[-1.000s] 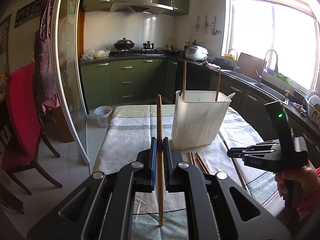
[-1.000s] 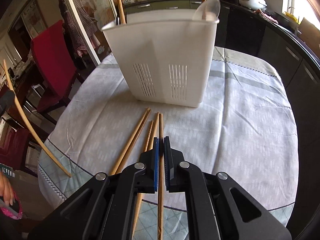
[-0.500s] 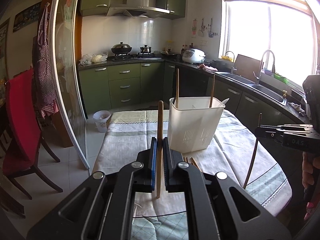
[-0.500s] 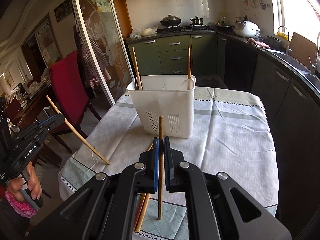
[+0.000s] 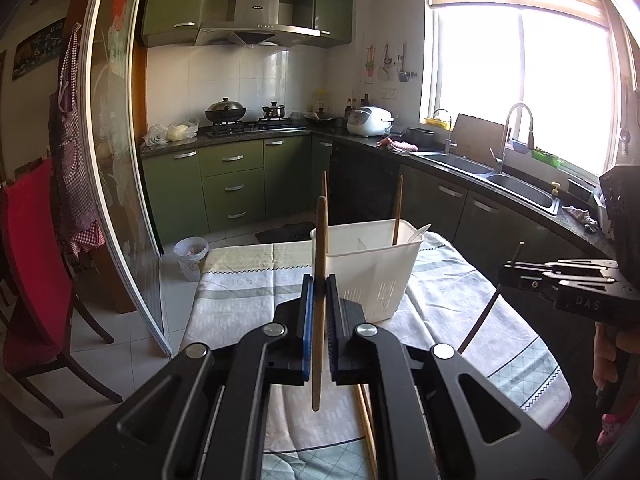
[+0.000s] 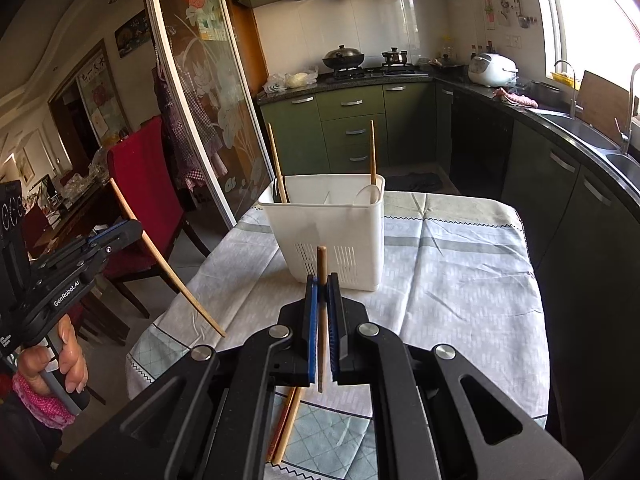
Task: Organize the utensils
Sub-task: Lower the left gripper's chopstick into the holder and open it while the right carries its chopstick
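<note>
Two chopsticks are in the air, one pinched in each claw. The left gripper [image 5: 319, 328] is closed on a chopstick [image 5: 319, 280] that stands nearly upright between its blue pads, its top end overlapping the near-left corner of the white utensil caddy [image 5: 372, 264] in the left wrist view. The right gripper [image 6: 322, 328] is likewise clamped on its own chopstick [image 6: 321, 280], also close to vertical, with only a short length showing above the pads.

The caddy stands on the tablecloth [image 6: 460, 280] toward the table's far edge, and already holds two upright chopsticks and what looks like a pale spoon [image 6: 366, 194]. A few loose chopsticks [image 6: 289, 420] lie on the cloth at the near edge, below the right gripper.

What the coming move seems to turn on: the caddy lies straight ahead of both claws and its opening faces up, so each stick's long axis already roughly matches the drop direction. From the right wrist view, the left gripper hangs off the table's left edge and its chopstick [image 6: 168, 260] reads as slanted, lower tip over the cloth. The right gripper looks nearer the caddy, so it is probably the better placed to go first, lifting its stick's lower tip above the rim before lowering.
</note>
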A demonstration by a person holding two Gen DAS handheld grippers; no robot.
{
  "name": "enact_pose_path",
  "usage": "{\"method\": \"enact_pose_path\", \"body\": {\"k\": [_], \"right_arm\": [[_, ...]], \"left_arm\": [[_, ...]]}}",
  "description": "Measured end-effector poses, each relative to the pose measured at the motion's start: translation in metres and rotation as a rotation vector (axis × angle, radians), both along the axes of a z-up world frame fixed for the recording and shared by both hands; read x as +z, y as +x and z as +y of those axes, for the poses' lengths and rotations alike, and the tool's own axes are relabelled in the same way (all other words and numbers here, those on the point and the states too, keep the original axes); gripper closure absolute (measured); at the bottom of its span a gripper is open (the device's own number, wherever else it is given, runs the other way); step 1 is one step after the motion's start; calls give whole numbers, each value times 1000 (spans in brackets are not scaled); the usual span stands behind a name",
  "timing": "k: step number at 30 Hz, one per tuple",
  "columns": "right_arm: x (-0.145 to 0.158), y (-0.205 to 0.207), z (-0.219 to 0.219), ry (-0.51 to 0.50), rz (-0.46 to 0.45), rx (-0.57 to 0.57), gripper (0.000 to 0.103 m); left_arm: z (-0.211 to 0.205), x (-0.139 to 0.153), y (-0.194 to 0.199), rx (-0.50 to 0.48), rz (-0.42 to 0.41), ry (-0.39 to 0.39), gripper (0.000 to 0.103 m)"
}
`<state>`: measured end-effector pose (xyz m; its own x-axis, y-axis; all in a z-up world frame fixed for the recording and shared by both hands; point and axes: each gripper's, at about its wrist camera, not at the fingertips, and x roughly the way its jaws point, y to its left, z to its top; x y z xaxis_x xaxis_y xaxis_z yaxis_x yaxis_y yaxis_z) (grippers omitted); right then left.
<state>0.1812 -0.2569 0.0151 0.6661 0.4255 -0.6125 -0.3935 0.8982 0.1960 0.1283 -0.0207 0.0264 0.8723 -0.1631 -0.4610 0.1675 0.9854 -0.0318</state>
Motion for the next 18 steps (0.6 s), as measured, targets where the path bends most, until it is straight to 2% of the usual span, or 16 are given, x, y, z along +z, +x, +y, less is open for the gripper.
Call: {"method": "enact_pose_path", "body": {"k": [11, 15, 18], "right_arm": [[-8, 1, -17, 5, 25, -9, 97], [-8, 1, -27, 15, 26, -15, 97], [-7, -1, -35, 23, 23, -18, 97]], "left_arm": [[-39, 94, 48, -39, -157, 3, 97], [-53, 108, 75, -29, -182, -9, 97], [-60, 104, 96, -9, -191, 5, 97]]}}
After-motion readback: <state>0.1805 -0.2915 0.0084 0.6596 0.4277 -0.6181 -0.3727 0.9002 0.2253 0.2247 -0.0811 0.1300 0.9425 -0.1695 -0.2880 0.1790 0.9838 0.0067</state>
